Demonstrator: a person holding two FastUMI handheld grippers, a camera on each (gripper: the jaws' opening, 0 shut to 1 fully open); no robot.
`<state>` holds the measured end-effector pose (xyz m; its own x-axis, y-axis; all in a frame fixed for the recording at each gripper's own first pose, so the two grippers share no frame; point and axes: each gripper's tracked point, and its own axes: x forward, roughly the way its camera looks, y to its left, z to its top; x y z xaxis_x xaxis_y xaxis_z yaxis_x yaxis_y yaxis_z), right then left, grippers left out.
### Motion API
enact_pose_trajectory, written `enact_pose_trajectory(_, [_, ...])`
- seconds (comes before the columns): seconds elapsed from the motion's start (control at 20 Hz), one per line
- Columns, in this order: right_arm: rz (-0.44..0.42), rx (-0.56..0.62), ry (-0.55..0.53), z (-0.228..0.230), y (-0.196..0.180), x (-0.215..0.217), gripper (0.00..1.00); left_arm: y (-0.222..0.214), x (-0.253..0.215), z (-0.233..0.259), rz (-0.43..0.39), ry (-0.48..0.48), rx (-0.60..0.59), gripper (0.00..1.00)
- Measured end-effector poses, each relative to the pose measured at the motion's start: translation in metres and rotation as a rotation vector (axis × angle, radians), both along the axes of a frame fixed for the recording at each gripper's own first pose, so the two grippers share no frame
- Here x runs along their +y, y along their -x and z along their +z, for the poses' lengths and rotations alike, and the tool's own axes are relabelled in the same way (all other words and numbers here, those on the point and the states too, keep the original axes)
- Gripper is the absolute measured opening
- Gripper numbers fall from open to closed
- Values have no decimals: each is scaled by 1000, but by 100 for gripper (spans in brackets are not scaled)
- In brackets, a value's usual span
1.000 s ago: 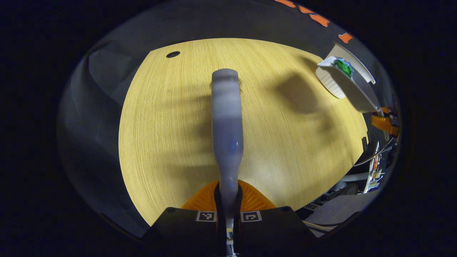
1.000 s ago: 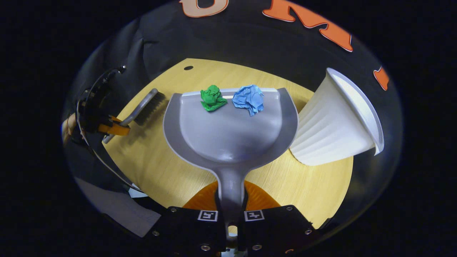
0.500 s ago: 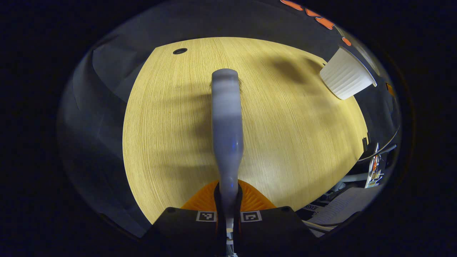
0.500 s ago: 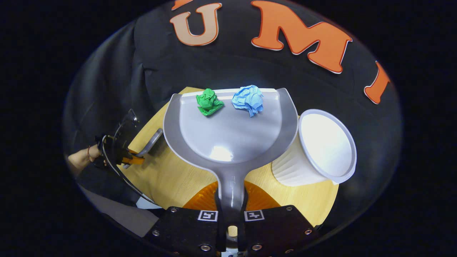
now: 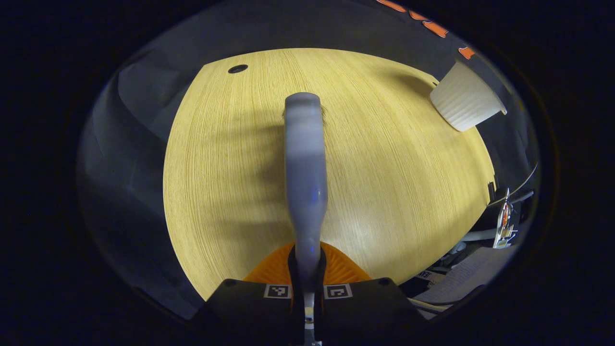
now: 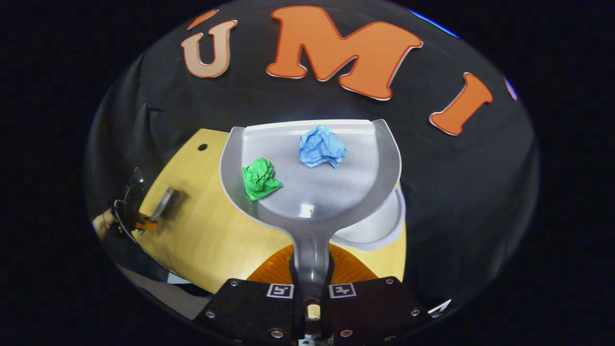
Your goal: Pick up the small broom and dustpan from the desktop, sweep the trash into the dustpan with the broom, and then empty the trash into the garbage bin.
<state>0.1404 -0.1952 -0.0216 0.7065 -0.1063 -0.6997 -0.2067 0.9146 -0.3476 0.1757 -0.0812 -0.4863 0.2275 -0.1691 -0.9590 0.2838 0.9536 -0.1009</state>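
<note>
Your dustpan [image 6: 312, 178] is up in the air, w/ its handle clamped between both fingers of your right gripper [image 6: 311, 288], pan facing up. Two bits of trash sit inside it: a green paper ball [image 6: 260, 179] near the pan's left wall, and a blue paper ball [image 6: 321, 147] farther fwd, near the front lip, the two apart from each other. The pan hangs directly over the white garbage bin [image 6: 379, 230], whose rim peeks out under the pan's right side. The bin stands on the wooden desktop [image 6: 202, 230]. Your left gripper [image 5: 307, 288] is closed on the broom [image 5: 305, 163] handle, both fingers pressing it; broom head points away from you over the desktop [image 5: 384, 192], bristles barely visible at the far end. From the left gripper view the bin [image 5: 463, 103] is well off to the right, near the desk's far edge. In the right gripper view your left gripper [image 6: 137, 220] w/ broom [image 6: 163, 204] is small at far left, well apart from the pan.
</note>
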Motion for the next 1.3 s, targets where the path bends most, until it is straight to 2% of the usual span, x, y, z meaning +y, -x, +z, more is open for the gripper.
enact_pose_trajectory(0.25, [-89, 22, 174, 12, -13, -73, 12, -1, -1, 1, -12, -1, -2, 10])
enact_pose_trajectory(0.45, [-121, 45, 298, 21, -4, -99, 12, -2, -1, 0, -13, 1, 2, 11])
enact_pose_trajectory(0.7, [-77, 101, 465, 18, -12, -122, 12, -1, 1, -1, -21, -11, 1, 11])
enact_pose_trajectory(1.0, [-10, 122, 691, 43, -15, -133, 12, 2, 5, -4, -45, -32, 2, 11])
enact_pose_trajectory(1.3, [27, 144, 791, 54, -26, -130, 12, 3, 6, -4, -53, -36, 4, 11])
